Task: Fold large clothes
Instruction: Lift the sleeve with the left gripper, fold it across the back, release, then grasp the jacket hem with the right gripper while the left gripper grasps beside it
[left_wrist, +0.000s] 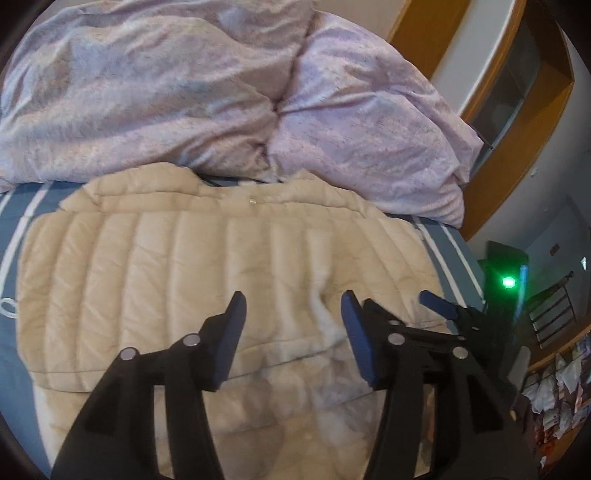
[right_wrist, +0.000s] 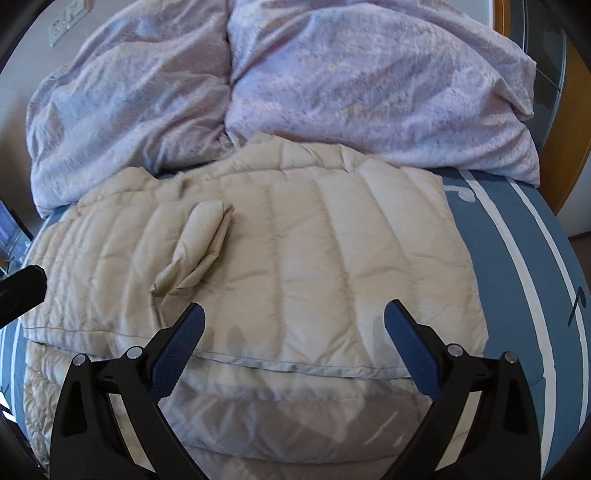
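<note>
A beige quilted down jacket (left_wrist: 184, 266) (right_wrist: 325, 240) lies folded on the bed, with its hem edge running across a lower layer near me. A loose sleeve end (right_wrist: 199, 243) rests on top, left of centre. My left gripper (left_wrist: 293, 308) hovers open just above the jacket's near right part, with nothing between its fingers. In the same view, a blue fingertip (left_wrist: 434, 304) of the right gripper shows close beside it on the right. My right gripper (right_wrist: 295, 314) stands wide open over the folded edge, its pads off the fabric.
A crumpled lilac duvet (left_wrist: 147, 92) (right_wrist: 351, 74) is piled behind the jacket. The blue sheet (right_wrist: 517, 258) with white stripes shows at the bed's sides. A wooden frame (left_wrist: 498, 110), a dark device with a green light (left_wrist: 509, 282) and some clutter (left_wrist: 554, 387) lie beyond the right edge.
</note>
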